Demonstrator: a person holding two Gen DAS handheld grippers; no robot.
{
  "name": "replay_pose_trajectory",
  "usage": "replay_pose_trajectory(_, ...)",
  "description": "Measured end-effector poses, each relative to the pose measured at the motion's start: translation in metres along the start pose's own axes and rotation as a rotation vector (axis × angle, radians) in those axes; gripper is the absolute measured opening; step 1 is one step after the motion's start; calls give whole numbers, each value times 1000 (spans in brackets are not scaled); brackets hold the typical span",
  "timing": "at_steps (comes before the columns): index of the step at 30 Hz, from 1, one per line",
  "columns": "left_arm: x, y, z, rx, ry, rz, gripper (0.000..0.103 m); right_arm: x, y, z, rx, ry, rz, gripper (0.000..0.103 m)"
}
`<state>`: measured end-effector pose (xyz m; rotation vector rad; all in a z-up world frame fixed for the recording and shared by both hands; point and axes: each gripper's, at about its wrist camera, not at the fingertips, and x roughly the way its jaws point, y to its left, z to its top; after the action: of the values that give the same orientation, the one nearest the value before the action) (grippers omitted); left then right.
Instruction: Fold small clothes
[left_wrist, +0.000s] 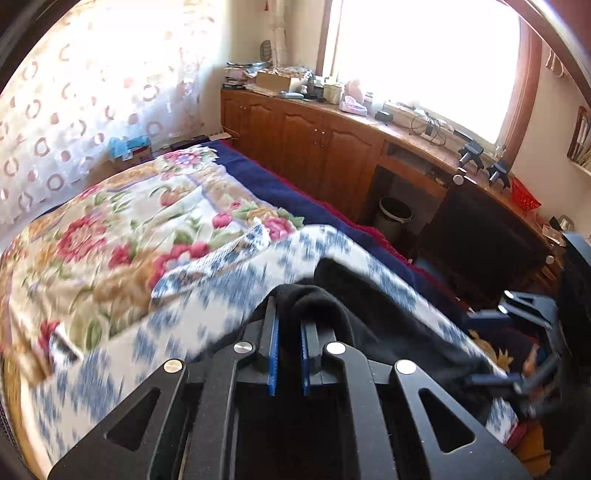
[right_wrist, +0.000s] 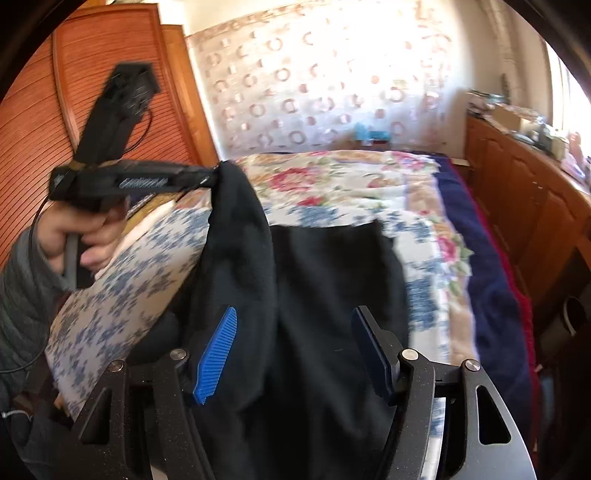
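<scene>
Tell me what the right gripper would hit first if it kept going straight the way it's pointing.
Most likely the black garment lying between and ahead of the right gripper; its jaws stand open around the cloth, though depth is hard to judge.

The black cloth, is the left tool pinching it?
Touching. In the left wrist view the left tool has the black cloth bunched between its closed blue pads.

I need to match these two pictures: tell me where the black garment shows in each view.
Left wrist: black garment low centre, bunched between the left gripper pads, draping right.
Right wrist: it fills the lower centre, one corner lifted at upper left by the left gripper.
Shared landmark: the floral bedspread behind it.
</scene>
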<state>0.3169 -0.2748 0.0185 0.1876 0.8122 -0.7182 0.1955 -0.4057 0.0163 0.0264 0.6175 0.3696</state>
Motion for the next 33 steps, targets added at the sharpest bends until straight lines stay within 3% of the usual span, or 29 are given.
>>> replay_pose_trajectory(3, 30, -8, 18, 16, 42, -6, 14, -1, -15, 1, 24, 4, -46, 67)
replay_pose_trajectory(5, 45, -11, 20, 38, 82, -23, 28, 2, -20, 2, 36, 13, -68, 67)
replay_pose_trajectory(7, 47, -11, 17, 54, 81, -42, 54, 5, -21, 3, 39, 24, -86, 67)
replay_pose_trajectory(8, 47, -10, 16, 64, 84, -60, 57, 5, -17, 3, 37, 29, -92, 67)
replay_pose_trajectory(10, 43, -7, 13, 64, 87, -75, 76, 9, -13, 6, 34, 36, -93, 67)
replay_pose_trajectory(15, 11, 9, -11, 40, 50, -44, 77, 24, 3, 15, 9, 40, -60, 67)
replay_pose_trajectory(26, -63, 45, -90, -36, -44, 89, 77, 29, 89, 3, -74, 25, -15, 66)
replay_pose_trajectory(29, -84, 52, -111, -60, -71, 107, 77, 21, 111, -5, -93, 10, 10, 52)
replay_pose_trajectory(30, -92, 54, -120, -67, -77, 115, 77, 18, 117, -8, -96, 6, 28, 43)
replay_pose_trajectory(33, -107, 60, -138, -85, -91, 122, 77, 16, 136, -18, -118, 18, 57, 41)
